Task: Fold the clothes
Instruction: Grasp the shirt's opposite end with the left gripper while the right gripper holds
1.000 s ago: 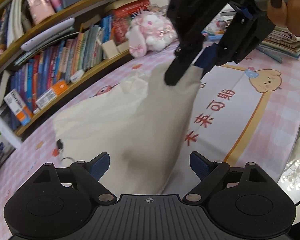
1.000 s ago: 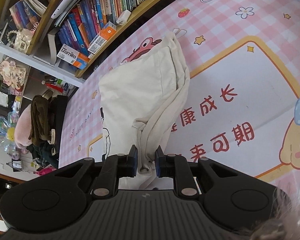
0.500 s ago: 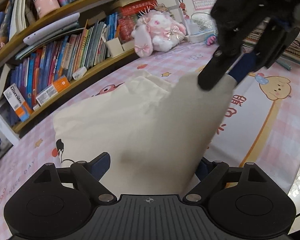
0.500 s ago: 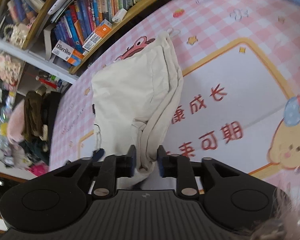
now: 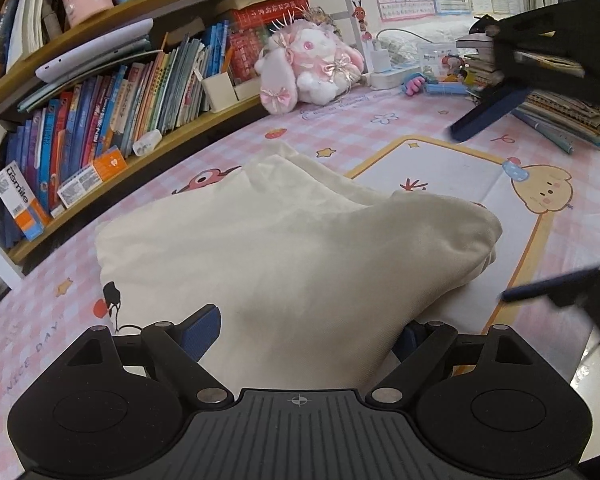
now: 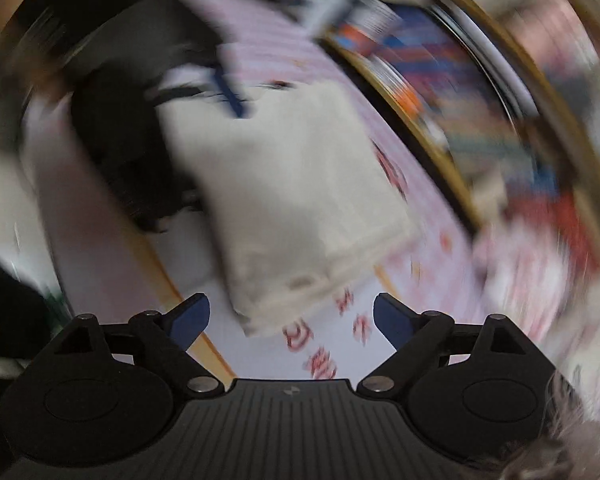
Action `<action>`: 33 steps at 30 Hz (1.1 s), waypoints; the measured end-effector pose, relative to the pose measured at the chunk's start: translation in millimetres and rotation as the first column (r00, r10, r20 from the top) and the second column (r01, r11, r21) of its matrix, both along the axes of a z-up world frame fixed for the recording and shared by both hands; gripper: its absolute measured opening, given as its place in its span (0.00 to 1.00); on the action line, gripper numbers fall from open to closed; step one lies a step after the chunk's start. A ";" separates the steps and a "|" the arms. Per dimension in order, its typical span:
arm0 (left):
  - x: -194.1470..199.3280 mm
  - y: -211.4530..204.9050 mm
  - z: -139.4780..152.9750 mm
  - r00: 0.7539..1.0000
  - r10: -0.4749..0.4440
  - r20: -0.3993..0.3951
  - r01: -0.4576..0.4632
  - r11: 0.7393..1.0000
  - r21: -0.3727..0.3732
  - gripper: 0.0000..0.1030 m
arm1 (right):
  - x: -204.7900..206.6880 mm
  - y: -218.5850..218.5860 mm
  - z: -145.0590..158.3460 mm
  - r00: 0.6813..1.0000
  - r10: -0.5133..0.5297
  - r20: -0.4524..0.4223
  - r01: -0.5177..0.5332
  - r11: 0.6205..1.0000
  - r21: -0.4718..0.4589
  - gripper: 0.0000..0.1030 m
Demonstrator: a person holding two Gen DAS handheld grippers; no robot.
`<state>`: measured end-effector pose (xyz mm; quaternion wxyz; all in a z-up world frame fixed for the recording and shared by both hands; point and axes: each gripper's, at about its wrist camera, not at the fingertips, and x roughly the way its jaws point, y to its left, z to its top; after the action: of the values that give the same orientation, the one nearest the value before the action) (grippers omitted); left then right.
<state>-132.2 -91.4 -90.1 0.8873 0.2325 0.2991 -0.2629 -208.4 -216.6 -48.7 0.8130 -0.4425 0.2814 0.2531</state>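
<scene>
The cream garment (image 5: 284,248) is lying folded on the pink checked table cover (image 5: 400,120) — bulging up between the spread jaws of the left gripper (image 5: 312,328), not pinched. The right gripper (image 6: 292,314) has just been opening — jaws released, the cloth lying just ahead of them, ungripped.

**What I can't see well**

My right wrist view is all smeared. The bookshelf (image 6: 480,92) is only streaks of colour, and the red letters on the counter (image 6: 324,344) are too fuzzy to read. The cream cloth (image 6: 300,200) looks soft at its edges. My left gripper (image 6: 204,96) is a dark blur behind it.

In my left wrist view the cloth (image 5: 300,248) covers part of my right finger pad (image 5: 406,338). My right gripper (image 5: 540,92) is blurry and cut off by the edge.
</scene>
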 end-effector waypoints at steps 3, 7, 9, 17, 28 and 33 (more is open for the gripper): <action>-1.2 1.7 0.3 1.000 -0.005 -0.004 0.004 1.000 -0.005 0.85 | -3.9 16.1 -17.8 0.989 0.121 0.087 -0.110 0.987 -0.115 0.86; -7.9 4.7 -1.3 1.000 -0.019 -0.002 0.019 1.000 -0.007 0.85 | 5.5 24.2 -31.2 0.975 0.194 0.109 -0.171 0.968 -0.186 0.50; -13.3 6.1 -2.7 0.999 -0.033 0.008 0.033 0.999 0.003 0.85 | 9.4 25.3 -33.3 0.973 0.215 0.086 -0.194 0.959 -0.209 0.27; -29.2 30.1 -13.0 0.998 -0.022 0.055 0.015 0.993 0.117 0.73 | 23.1 33.1 -3.5 0.987 0.148 0.069 -0.140 0.984 -0.106 0.07; -29.8 72.3 -16.1 0.993 -0.012 0.121 -0.017 0.970 0.241 0.46 | 26.3 32.5 -10.9 0.993 0.102 0.058 -0.096 0.990 -0.104 0.07; -35.2 58.3 -21.5 0.985 -0.120 0.123 0.074 0.942 0.327 0.23 | 21.7 34.5 -29.8 0.994 0.093 0.065 -0.083 0.987 -0.139 0.20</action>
<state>-167.4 -33.1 -111.6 0.8424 0.4065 0.2626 -0.2368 -186.6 -182.1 -78.5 0.7783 -0.5179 0.2491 0.2531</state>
